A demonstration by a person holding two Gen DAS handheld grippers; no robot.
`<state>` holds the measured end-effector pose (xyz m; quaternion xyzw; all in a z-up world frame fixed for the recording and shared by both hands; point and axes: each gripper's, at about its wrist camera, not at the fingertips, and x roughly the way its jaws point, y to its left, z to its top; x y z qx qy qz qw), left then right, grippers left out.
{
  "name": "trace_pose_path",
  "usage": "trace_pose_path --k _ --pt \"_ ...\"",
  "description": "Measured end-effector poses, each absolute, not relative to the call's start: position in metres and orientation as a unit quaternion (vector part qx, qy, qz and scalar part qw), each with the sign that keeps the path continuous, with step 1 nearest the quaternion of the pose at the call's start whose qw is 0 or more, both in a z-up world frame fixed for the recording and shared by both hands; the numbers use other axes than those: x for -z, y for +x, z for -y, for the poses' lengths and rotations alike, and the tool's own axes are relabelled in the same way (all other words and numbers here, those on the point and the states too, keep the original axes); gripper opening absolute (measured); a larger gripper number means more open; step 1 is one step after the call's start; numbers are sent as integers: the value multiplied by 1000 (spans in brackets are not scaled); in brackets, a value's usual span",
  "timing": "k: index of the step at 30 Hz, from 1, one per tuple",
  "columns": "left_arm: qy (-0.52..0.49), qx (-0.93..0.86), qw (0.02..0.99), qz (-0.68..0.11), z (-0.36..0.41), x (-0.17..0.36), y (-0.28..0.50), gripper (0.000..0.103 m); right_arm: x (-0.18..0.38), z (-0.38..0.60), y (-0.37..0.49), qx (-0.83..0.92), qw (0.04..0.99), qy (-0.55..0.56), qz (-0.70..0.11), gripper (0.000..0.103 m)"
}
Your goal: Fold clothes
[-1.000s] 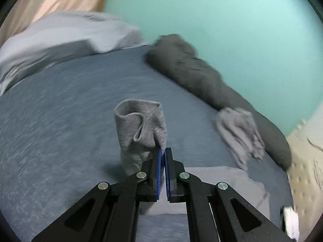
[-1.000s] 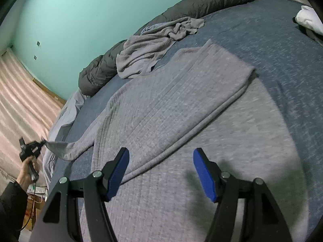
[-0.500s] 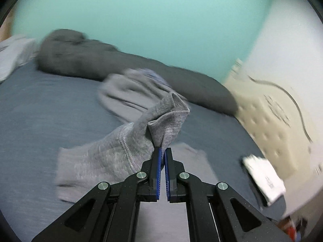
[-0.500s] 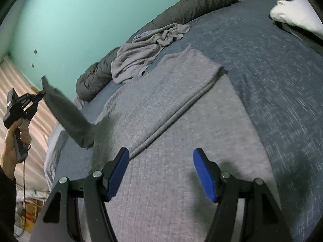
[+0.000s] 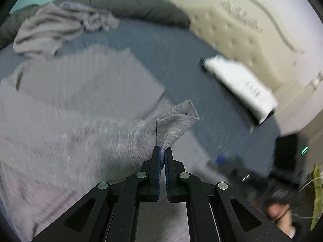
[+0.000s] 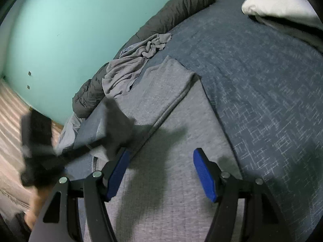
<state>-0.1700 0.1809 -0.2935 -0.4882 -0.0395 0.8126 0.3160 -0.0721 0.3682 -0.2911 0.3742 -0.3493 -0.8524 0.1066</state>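
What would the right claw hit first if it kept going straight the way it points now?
Most likely the grey sweater spread on the bed. The open right claw points down at its flat body, with nothing between the fingers. Depth is hard to judge, but no other item sits in that line.

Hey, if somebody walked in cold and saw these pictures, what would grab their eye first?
Probably the left gripper, shut on the cuff of a grey sweater sleeve, lifted above the garment. Next, the grey sweater spread flat over the blue bedspread, with the right gripper open above it.
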Motion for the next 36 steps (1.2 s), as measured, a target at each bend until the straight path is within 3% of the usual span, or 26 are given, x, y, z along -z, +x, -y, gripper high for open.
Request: trace_pose_path --k 1,2,4,12,14,22,24,26,31,36 --pt "-499 -808 311 34 -182 305 -168 13 294 -369 -73 849 110 376 356 67" --pt "-505 -807 304 37 -178 312 -167 31 296 -369 -74 845 112 378 361 67" --pt "-512 -804 297 51 -166 317 -164 50 299 -368 -76 842 116 382 363 67" --pt "-505 -821 259 70 -89 305 -156 51 306 -359 -91 836 119 396 360 69" --pt "-511 -821 240 80 -67 311 -156 51 310 -357 -97 834 116 403 358 75" --pt "-533 -816 196 109 -19 341 -149 51 324 -340 -107 825 112 439 339 75" --pt "-533 -816 194 113 -14 345 -147 51 323 -331 -108 829 118 443 319 69" --pt "-533 -815 193 116 -12 346 -145 51 323 -323 -111 835 118 453 290 41" --pt "-530 -817 194 118 -10 343 -142 51 335 -317 -115 831 102 476 270 3" --pt "-522 -822 189 126 -1 335 -140 52 323 -330 -95 832 108 456 296 2"
